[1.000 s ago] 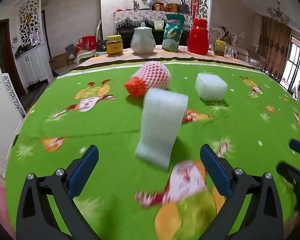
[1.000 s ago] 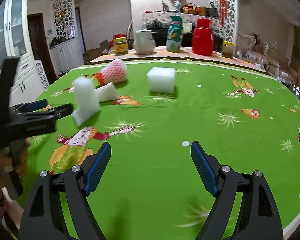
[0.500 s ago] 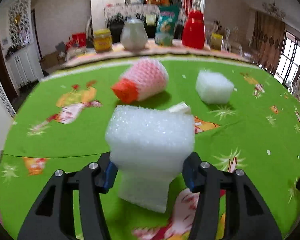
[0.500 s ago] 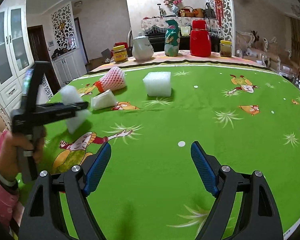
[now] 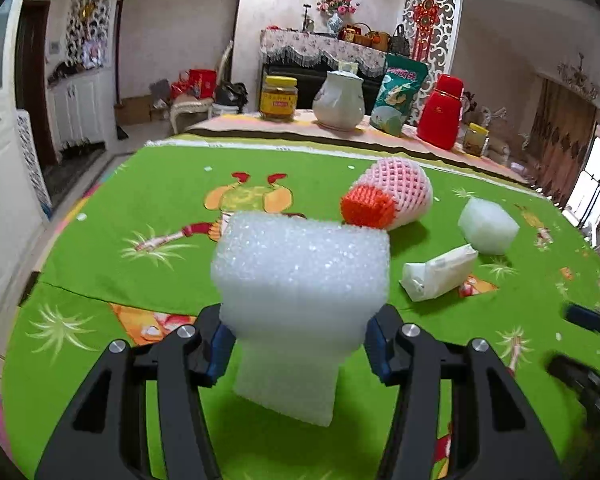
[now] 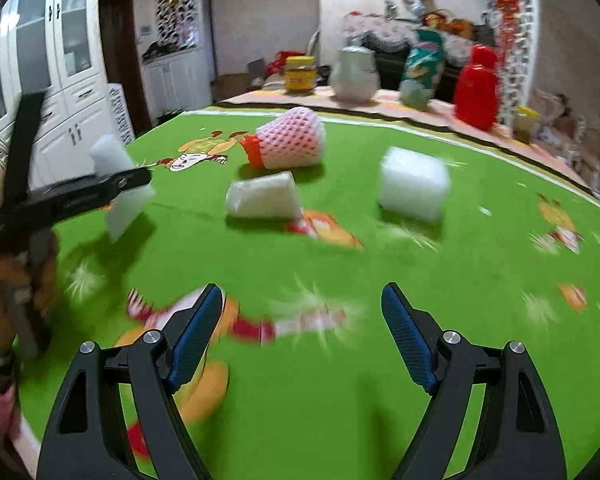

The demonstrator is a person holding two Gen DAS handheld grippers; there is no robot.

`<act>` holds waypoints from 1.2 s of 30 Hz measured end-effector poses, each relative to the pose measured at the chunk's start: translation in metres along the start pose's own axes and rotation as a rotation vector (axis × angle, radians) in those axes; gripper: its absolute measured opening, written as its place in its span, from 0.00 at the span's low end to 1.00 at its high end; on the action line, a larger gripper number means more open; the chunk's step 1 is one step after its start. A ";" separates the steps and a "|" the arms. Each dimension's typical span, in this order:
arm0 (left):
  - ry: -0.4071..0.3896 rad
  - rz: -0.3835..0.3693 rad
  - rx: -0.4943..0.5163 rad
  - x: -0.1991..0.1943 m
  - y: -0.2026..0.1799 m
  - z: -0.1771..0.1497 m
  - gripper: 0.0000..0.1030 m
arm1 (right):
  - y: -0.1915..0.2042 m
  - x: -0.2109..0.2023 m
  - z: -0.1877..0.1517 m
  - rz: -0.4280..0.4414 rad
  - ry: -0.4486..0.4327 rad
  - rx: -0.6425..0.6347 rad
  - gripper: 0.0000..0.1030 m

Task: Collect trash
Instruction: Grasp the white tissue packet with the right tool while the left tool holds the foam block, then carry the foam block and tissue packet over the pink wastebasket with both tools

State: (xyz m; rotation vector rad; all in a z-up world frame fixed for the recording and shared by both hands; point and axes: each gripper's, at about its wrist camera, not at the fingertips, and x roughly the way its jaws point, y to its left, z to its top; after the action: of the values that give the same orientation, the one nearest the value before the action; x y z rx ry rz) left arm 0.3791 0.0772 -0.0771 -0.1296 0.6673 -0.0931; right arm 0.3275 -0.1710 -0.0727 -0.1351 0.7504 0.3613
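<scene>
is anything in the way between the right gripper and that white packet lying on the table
Nothing visible. The right gripper is open, and only bare green cloth lies between it and the packet. The left gripper, gripping foam, is off to the side.

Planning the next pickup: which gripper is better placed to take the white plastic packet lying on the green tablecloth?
Probably the right gripper: its jaws are open and empty, with the white plastic packet ahead of it on the green tablecloth. The left gripper is already shut on a white foam block.
</scene>
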 end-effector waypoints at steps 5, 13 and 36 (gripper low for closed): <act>0.043 -0.037 -0.060 0.008 0.011 0.001 0.52 | 0.006 0.070 0.026 -0.008 0.116 -0.128 0.75; 0.061 -0.039 -0.037 0.009 0.005 -0.001 0.52 | 0.006 0.113 0.065 0.054 0.158 -0.212 0.74; 0.093 -0.072 -0.006 0.014 0.001 0.000 0.52 | 0.016 0.031 0.023 -0.007 0.048 -0.024 0.21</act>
State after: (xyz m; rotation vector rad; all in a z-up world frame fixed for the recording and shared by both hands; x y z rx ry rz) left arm 0.3898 0.0766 -0.0859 -0.1563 0.7560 -0.1674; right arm 0.3571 -0.1419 -0.0770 -0.1693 0.7935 0.3615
